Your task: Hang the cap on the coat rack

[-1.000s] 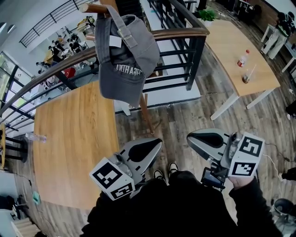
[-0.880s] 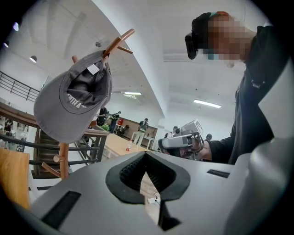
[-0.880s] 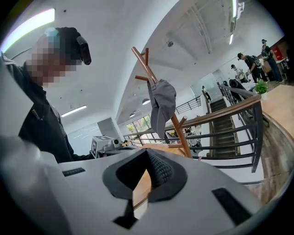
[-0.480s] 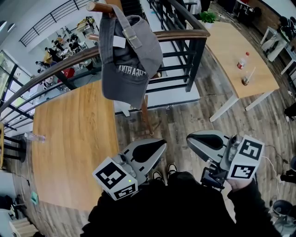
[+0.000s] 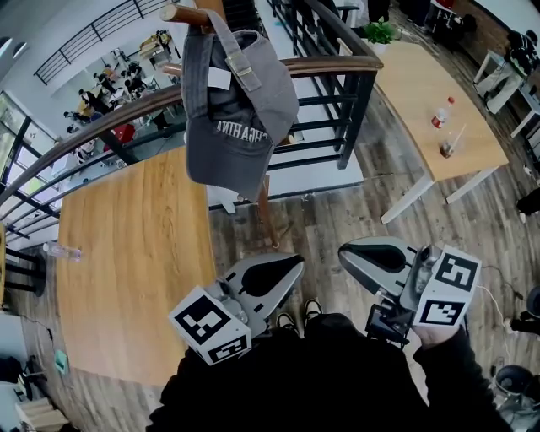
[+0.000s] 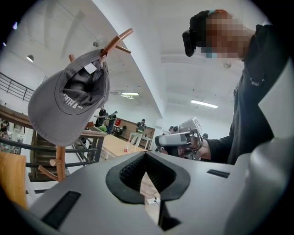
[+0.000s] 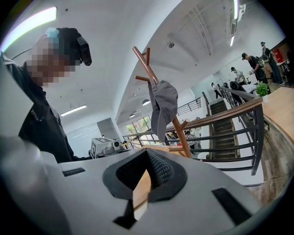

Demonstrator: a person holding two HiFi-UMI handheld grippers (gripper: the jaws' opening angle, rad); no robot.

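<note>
A grey cap (image 5: 236, 118) hangs by its back strap from an upper peg of the wooden coat rack (image 5: 181, 13), with its brim pointing down. Neither gripper touches it. My left gripper (image 5: 291, 263) and right gripper (image 5: 344, 251) are held low near the person's body, well below the cap, both shut and empty. The left gripper view looks up at the cap (image 6: 64, 110) on its peg (image 6: 117, 41), past the shut left gripper (image 6: 146, 153). In the right gripper view the cap (image 7: 163, 108) hangs on the rack (image 7: 151, 69) beyond the shut right gripper (image 7: 147, 151).
A long wooden table (image 5: 135, 253) lies to the left with a plastic bottle (image 5: 63, 250) on it. A dark railing (image 5: 337, 63) runs behind the rack. Another table (image 5: 422, 84) at the right carries a bottle (image 5: 439, 110). The rack's pole (image 5: 268, 211) stands just ahead of my shoes.
The cap has swung slightly to the right on its peg. The left gripper has shifted a little to the right; the right gripper is almost unmoved.
</note>
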